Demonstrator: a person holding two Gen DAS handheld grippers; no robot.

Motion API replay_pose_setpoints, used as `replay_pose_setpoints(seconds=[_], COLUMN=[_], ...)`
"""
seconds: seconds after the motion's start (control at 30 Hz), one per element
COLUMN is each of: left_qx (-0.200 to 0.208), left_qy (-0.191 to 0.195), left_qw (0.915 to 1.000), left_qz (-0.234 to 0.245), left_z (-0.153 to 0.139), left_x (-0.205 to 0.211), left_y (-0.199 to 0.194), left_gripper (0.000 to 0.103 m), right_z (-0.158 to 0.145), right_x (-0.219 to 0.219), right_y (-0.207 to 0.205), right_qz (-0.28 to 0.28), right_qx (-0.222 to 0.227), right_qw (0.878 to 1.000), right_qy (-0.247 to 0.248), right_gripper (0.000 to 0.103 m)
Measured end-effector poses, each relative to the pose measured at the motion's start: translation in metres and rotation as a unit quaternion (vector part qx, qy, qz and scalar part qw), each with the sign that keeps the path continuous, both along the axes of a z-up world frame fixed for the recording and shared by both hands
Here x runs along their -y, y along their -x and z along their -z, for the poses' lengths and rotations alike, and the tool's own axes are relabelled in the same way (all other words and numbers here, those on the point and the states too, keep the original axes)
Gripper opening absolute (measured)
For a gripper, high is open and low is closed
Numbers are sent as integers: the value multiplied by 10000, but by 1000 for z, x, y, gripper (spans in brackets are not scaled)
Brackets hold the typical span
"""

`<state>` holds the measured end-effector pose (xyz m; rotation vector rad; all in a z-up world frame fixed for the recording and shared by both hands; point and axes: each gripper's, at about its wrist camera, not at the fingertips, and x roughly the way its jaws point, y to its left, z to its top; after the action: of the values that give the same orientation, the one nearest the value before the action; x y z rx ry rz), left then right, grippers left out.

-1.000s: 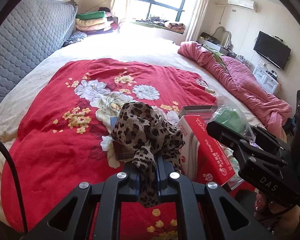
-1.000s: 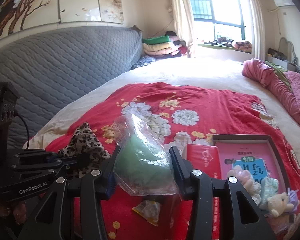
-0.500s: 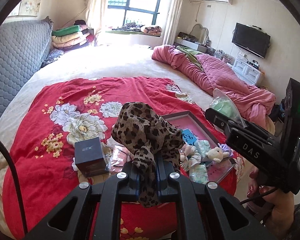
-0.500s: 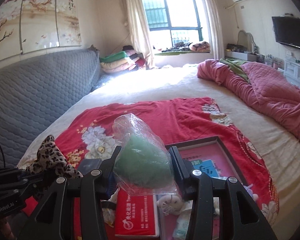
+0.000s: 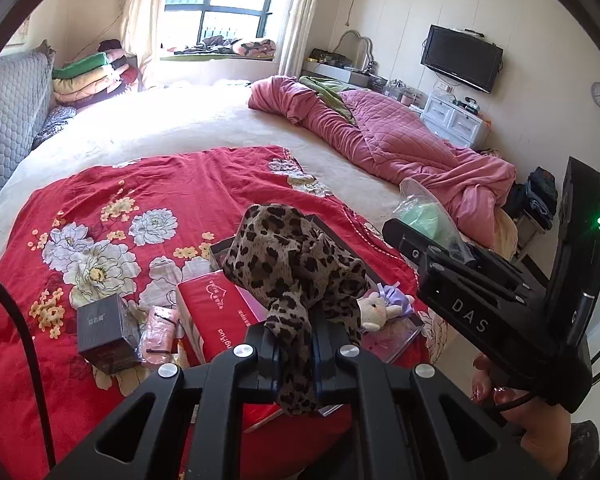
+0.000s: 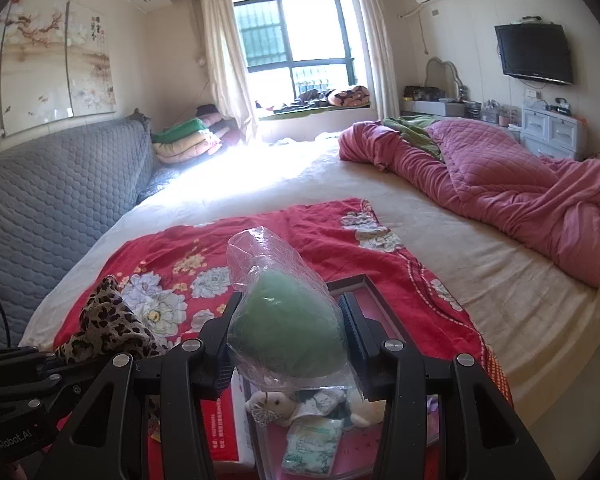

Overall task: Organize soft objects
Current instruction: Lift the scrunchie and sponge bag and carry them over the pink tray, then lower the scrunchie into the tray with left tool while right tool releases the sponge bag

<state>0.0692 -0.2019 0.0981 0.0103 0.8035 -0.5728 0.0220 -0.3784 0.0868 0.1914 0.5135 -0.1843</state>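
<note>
- Left wrist view: the left gripper (image 5: 293, 344) is held above a red floral blanket (image 5: 148, 196) spread on a wide bed (image 5: 204, 120), its jaws pinching a leopard-print cloth (image 5: 290, 264) that bunches above the fingers and trails down between them.
- Beneath the cloth, a red box (image 5: 216, 308) lies on the blanket beside a shallow dark-rimmed tray (image 5: 400, 334); a small plush animal (image 5: 376, 310) with a lilac bow rests in the tray.
- To the left of the red box sit a pink packet (image 5: 160, 330) and, just beyond it, a small dark cube-shaped box (image 5: 106, 328).
- At right, the right gripper (image 5: 424, 222) reaches in from the side, a painted-nail hand (image 5: 540, 432) on its handle, carrying a green soft object in a clear plastic bag (image 5: 424, 210). A rumpled pink quilt (image 5: 400, 144) lies along the far side of the bed.
- Right wrist view: the right gripper (image 6: 288, 334) has its jaws spread wide yet pressing on both sides of the green soft object in a clear plastic bag (image 6: 288, 332), which is held in the air directly above the tray (image 6: 364, 284).
- In the tray below lie the plush animal (image 6: 274, 402) and a pale patterned packet (image 6: 312, 440); the red box (image 6: 224, 428) lies alongside the tray's left edge.
- At lower left, the left gripper (image 6: 56, 360) holds up the leopard-print cloth (image 6: 108, 320), over the blanket (image 6: 320, 232). A grey quilted headboard (image 6: 60, 200) runs along the left of the bed.
</note>
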Motion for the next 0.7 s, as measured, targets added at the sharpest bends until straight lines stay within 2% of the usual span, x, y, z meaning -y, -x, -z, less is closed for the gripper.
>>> replay_pose_setpoints(seconds=[0.4, 0.57, 0.7], left_qx=[-173, -325, -417], left_qy=[-187, -183, -328], left_qw=[9994, 9988, 9978], left_qz=[254, 310, 403], left_z=[18, 31, 45], left_x=[36, 45, 57], left_y=[-17, -24, -28], left_gripper=[11, 11, 11], right_z=[28, 41, 55], right_x=[25, 31, 42], right_y=[6, 10, 10], right_qz=[377, 424, 505], right_qx=[-287, -451, -655], right_qw=[9989, 9980, 9966], right_qy=[61, 94, -15], right_gripper=[48, 48, 48])
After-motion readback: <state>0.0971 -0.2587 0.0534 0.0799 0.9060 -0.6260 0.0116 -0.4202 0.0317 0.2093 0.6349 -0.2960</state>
